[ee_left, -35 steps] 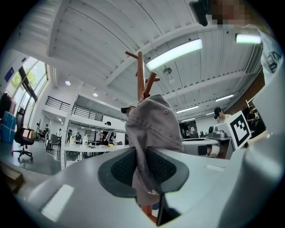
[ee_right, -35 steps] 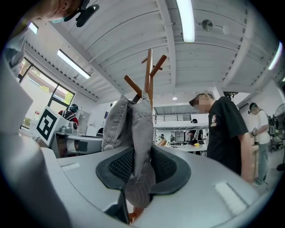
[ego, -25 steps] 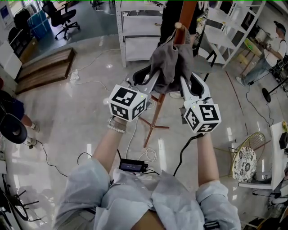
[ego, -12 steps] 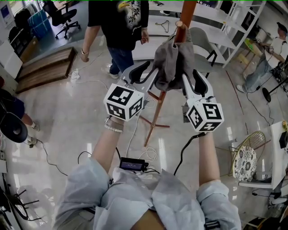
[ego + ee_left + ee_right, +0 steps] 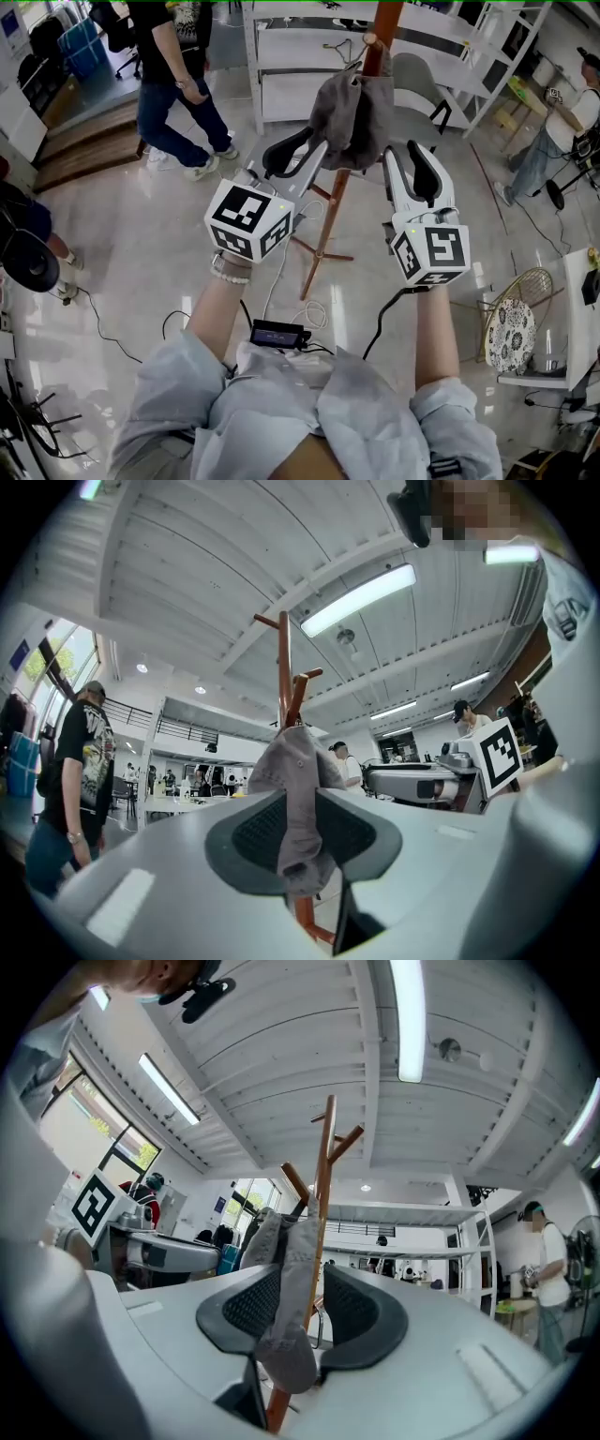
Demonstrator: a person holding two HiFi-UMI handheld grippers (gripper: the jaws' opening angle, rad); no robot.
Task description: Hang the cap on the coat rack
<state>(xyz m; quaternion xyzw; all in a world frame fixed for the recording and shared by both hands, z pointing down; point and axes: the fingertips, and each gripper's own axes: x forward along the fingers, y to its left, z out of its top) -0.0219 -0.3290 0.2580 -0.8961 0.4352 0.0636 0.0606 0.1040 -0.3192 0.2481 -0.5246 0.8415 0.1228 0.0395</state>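
A grey cap [image 5: 353, 112] hangs on a peg near the top of the wooden coat rack [image 5: 328, 230]. My left gripper [image 5: 314, 147] is just left of and below the cap, open and apart from it. At the cap's right, my right gripper [image 5: 401, 152] is also clear of the fabric; its jaws are wide and closing slightly with nothing pressed between them. In the left gripper view the cap [image 5: 292, 780] shows through the gap of the left gripper [image 5: 302, 834], on the rack [image 5: 283, 667]. The right gripper view shows the cap [image 5: 286, 1269] ahead of the right gripper [image 5: 302, 1314].
A person [image 5: 173, 84] walks at the back left. White shelving [image 5: 291, 66] and a grey chair [image 5: 417, 80] stand behind the rack. A black box with cables [image 5: 279, 334] lies on the floor near me. A wicker chair [image 5: 514, 328] stands at the right.
Both grippers have let go of the cap's sides and drawn back toward me and slightly apart. The cap stays on the peg. The person in the background has walked to the left.
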